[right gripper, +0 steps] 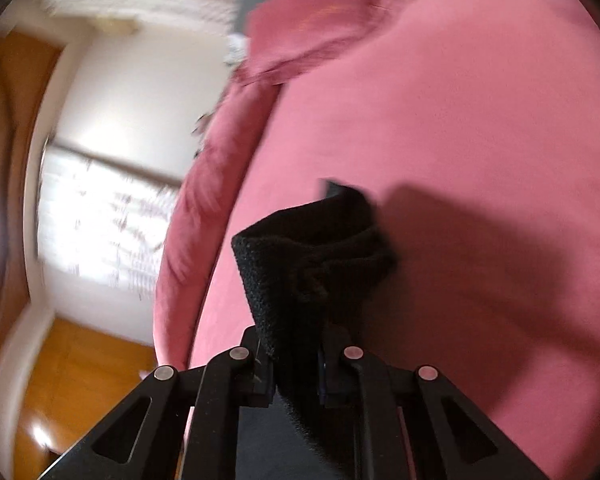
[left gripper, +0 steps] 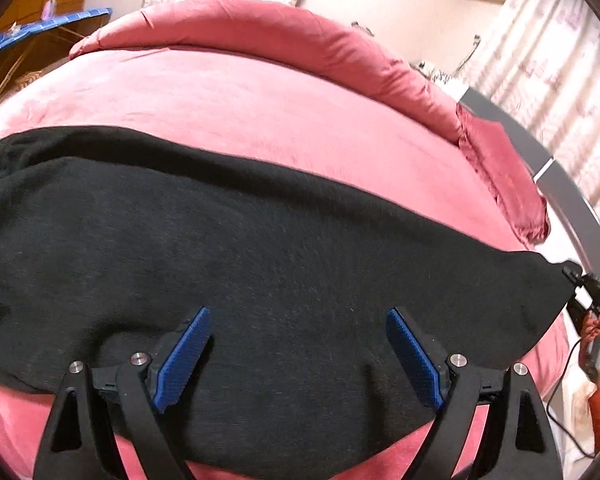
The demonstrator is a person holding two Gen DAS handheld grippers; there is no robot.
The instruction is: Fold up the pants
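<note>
Pants point(left gripper: 260, 248): spread black across the pink bed point(left gripper: 260, 112).
Left gripper point(left gripper: 298, 356): fingers apart, poised over the cloth's near edge.
Right gripper point(right gripper: 296, 376): clamped on the pants' corner, raised above the bed.

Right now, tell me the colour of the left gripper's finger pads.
Blue, with a fine textured surface; the pads show best in the left wrist view.

Pants point(left gripper: 260, 248): left end cut by the frame edge; my finger bases cover their near edge.
Right claw point(right gripper: 296, 364): pads buried in bunched black cloth.
Window point(right gripper: 100, 216): smeared by blur.
</note>
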